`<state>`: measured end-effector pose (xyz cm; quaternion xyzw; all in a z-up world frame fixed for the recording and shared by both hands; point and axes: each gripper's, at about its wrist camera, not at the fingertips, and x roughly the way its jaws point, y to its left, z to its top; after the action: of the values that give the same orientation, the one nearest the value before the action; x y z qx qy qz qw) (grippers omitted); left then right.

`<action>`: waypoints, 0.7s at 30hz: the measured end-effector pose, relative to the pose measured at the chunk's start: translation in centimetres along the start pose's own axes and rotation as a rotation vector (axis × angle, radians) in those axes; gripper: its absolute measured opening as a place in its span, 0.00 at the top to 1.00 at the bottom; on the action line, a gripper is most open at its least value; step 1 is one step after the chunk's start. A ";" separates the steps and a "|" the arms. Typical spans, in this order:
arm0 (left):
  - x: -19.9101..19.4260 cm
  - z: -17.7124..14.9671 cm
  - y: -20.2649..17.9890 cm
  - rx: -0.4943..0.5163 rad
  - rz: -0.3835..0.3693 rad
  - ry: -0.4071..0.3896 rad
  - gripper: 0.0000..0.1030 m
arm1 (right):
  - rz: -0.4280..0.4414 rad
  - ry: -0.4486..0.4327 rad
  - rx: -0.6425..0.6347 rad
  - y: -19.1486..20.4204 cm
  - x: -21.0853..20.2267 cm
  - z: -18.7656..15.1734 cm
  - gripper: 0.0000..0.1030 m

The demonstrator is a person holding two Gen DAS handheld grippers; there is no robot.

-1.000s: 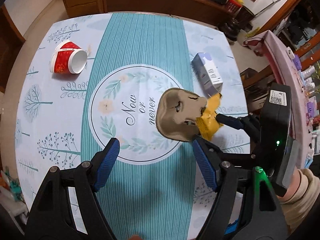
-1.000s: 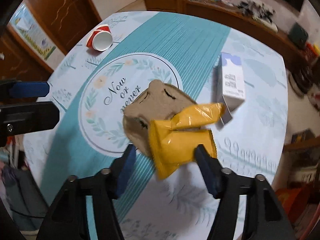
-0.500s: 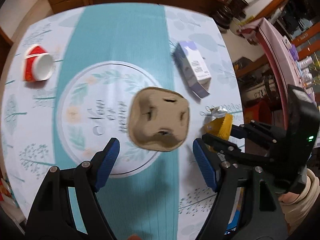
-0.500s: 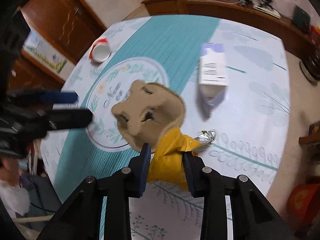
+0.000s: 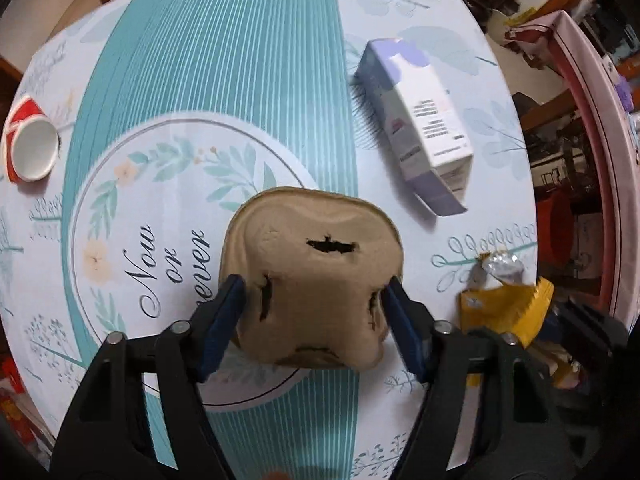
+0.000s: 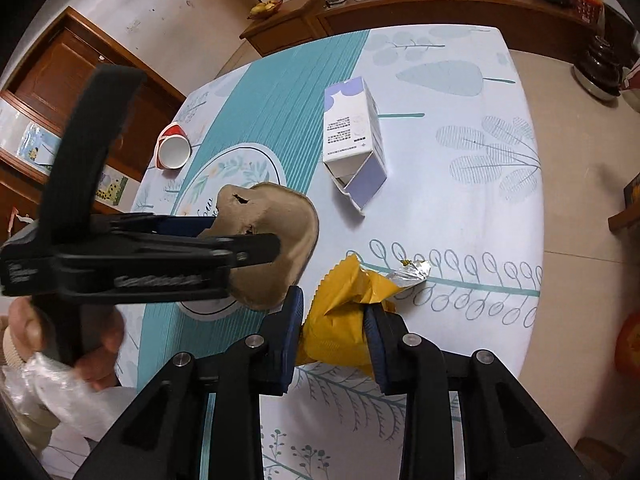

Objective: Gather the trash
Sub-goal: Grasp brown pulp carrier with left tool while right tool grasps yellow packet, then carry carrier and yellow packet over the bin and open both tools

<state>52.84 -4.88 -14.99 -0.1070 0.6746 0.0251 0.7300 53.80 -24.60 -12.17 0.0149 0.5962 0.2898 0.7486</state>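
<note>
My left gripper [image 5: 314, 306] pinching cup tray [image 5: 312, 280] | right gripper [image 6: 332, 330] pinching yellow wrapper [image 6: 344, 320] | I'd squeeze gently, lift level off table [image 6: 460, 208].

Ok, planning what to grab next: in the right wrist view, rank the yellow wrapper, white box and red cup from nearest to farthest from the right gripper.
1. Yellow wrapper: clamped in the right gripper.
2. White box: ahead, mid-table, lying on its side.
3. Red cup: farthest, tipped over at the far left.

paper cup [image 5: 28, 148]: cut by left edge | carton [image 5: 420, 136] print: unreadable
</note>
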 end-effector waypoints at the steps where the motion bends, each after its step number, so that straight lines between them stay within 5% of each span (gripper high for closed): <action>1: 0.0 -0.1 0.0 -0.008 -0.002 -0.008 0.36 | 0.005 0.000 0.002 0.0 0.0 -0.1 0.71; 11: -3.1 -3.8 1.0 -0.006 -0.036 -0.059 0.39 | 0.031 -0.009 0.018 2.5 -0.6 -2.8 0.72; 21: -10.5 -14.9 6.5 0.038 -0.076 -0.127 0.39 | 0.013 -0.077 0.048 10.8 -4.2 -10.0 0.72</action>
<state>36.10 -0.22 -6.43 -0.1171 0.6228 -0.0087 0.7735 39.78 -20.79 -7.36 0.0480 0.5736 0.2792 0.7686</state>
